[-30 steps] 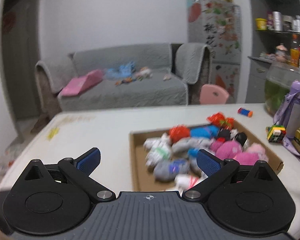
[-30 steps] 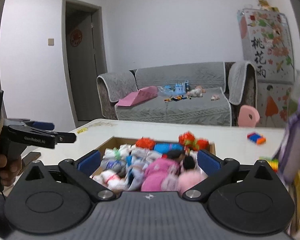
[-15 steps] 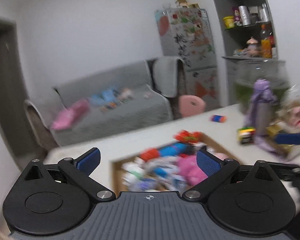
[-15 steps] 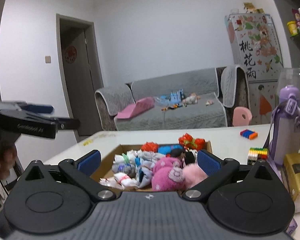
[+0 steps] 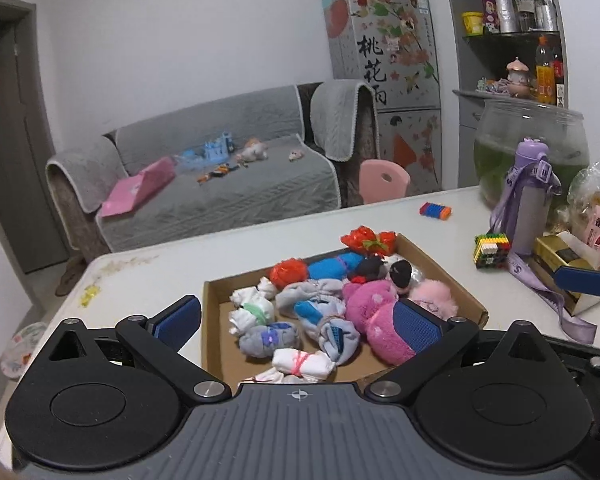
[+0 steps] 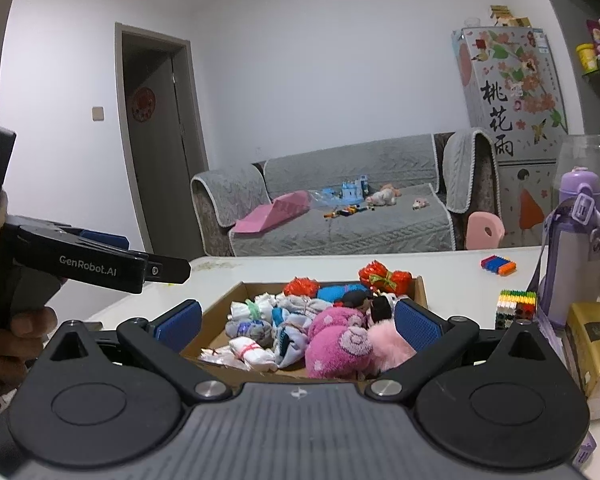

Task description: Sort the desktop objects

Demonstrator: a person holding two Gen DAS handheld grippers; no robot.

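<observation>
Behind the white rectangular table (image 5: pixel 172 280), a grey quilted sofa (image 5: pixel 220 184) is standing, while the left gripper (image 5: pixel 296 322) and right gripper (image 6: pixel 298 320) are both hovering spread apart over the shallow brown cardboard tray (image 5: pixel 432 264).

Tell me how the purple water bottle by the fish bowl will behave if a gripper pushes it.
The purple water bottle stands tall and narrow, so a high push would probably tip it. Its smooth body looks slippery. Its strap trails across the table and may drag.

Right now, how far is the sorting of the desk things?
Done: rolled socks and plush toys already fill the box. In hand: nothing; both tongs, left and right, are open and hover before the box. Left: the block cube, a small toy, the bottle and packets lie loose on the table.
</observation>
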